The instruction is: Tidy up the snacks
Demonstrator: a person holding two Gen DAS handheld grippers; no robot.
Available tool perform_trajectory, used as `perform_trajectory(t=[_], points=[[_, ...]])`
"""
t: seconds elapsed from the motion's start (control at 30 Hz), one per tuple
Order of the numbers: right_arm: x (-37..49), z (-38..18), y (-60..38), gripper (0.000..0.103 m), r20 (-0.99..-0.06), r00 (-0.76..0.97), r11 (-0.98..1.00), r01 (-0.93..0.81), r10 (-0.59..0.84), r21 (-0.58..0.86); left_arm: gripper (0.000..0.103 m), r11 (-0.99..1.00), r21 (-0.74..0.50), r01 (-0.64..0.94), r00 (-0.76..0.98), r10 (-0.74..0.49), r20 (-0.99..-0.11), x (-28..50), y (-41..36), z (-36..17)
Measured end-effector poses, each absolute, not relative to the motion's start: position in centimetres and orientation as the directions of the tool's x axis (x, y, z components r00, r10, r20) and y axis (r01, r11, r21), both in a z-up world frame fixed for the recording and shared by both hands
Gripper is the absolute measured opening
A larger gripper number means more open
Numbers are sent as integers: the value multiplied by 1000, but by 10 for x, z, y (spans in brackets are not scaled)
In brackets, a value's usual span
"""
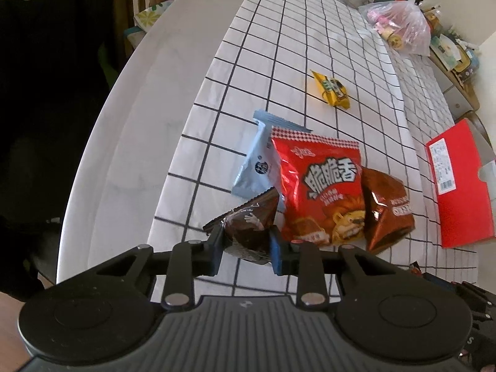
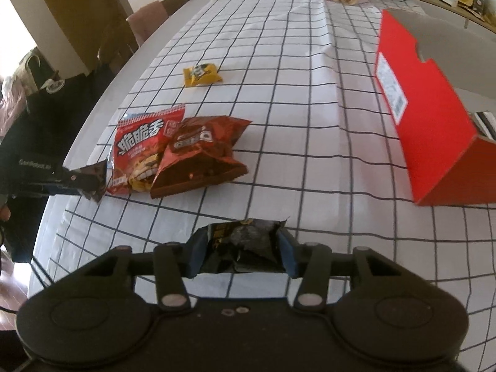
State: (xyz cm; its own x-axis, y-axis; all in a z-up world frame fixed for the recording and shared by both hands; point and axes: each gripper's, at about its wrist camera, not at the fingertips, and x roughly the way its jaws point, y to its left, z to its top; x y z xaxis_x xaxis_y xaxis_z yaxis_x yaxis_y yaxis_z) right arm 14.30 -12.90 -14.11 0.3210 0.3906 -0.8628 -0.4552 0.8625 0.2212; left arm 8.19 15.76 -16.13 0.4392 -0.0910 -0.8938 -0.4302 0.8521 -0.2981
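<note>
My left gripper [image 1: 246, 241] is shut on a dark brown snack packet [image 1: 248, 226], pinched between its blue pads just above the checked cloth. Beyond it lie a pale blue packet [image 1: 257, 164], a red snack bag [image 1: 322, 192] and a brown bag [image 1: 387, 207], overlapping. A small yellow packet [image 1: 333, 90] sits farther off. My right gripper [image 2: 241, 251] is shut on a black crinkled packet [image 2: 245, 241]. In the right wrist view the red bag [image 2: 139, 152] and brown bag [image 2: 201, 158] lie ahead to the left, the yellow packet [image 2: 201, 76] beyond them, and the left gripper's brown packet [image 2: 93, 179] at the left edge.
An open red cardboard box [image 2: 434, 130] stands on the cloth at the right, also seen as the red box [image 1: 458, 186]. Plastic bags [image 1: 400, 28] and clutter sit at the far end. The white table edge [image 1: 124, 142] curves along the left, a dark-clothed person beside it.
</note>
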Motion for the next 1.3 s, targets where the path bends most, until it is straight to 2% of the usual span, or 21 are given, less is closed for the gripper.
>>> perform_trajectory(t=[0.03,0.07,0.1,0.3,0.4,0.47,0.5,0.53,0.77,0.83,0.87,0.9,0.93,1.0,1.17,1.3], points=[[143,-139,-132,45,-858,323,862,-452,398,230,29,853,-301,-428,441,-93,-893,80,156,-159],[143,-136,-136,38,-853,326,860,-450,408,239,29,855,-301,-422,445,-93,-890,78,153,-155],[143,-133,-139,18,-850,321,858,-448,417,251,29,858,-300,-417,450,-92,-888,76,151,-152],[147,-124,-159,17,-826,322,843,-448,462,298,26,872,-294,-391,457,-94,-884,70,133,-136],[145,-124,-161,37,-822,298,822,-474,486,314,24,875,-293,-385,456,-95,-885,68,125,-133],[143,-123,-160,68,-817,304,815,-492,490,305,24,878,-288,-382,457,-92,-885,67,119,-131],[141,-121,-160,87,-812,315,815,-496,492,301,24,879,-288,-380,457,-92,-885,67,117,-130],[141,-121,-160,90,-807,317,809,-504,499,303,24,879,-288,-381,456,-92,-885,66,116,-131],[138,-139,-137,89,-843,243,770,-577,480,272,24,879,-274,-391,445,-80,-892,60,112,-136],[136,-144,-129,89,-851,228,760,-594,473,263,28,881,-274,-386,443,-83,-893,58,111,-136],[135,-146,-126,89,-854,221,756,-600,471,261,32,883,-269,-384,441,-80,-894,58,110,-137],[135,-148,-123,89,-857,214,752,-605,470,262,46,886,-266,-379,436,-82,-896,58,109,-138],[134,-149,-122,90,-858,209,749,-610,469,261,65,886,-270,-377,437,-87,-895,58,109,-138],[132,-152,-118,90,-864,203,744,-618,461,252,74,883,-279,-378,452,-87,-888,55,109,-139],[132,-159,-108,91,-875,210,745,-630,435,219,74,913,-213,-349,426,-48,-903,63,97,-151],[133,-163,-104,87,-881,220,746,-637,418,195,74,928,-159,-336,409,-8,-913,69,90,-164]])
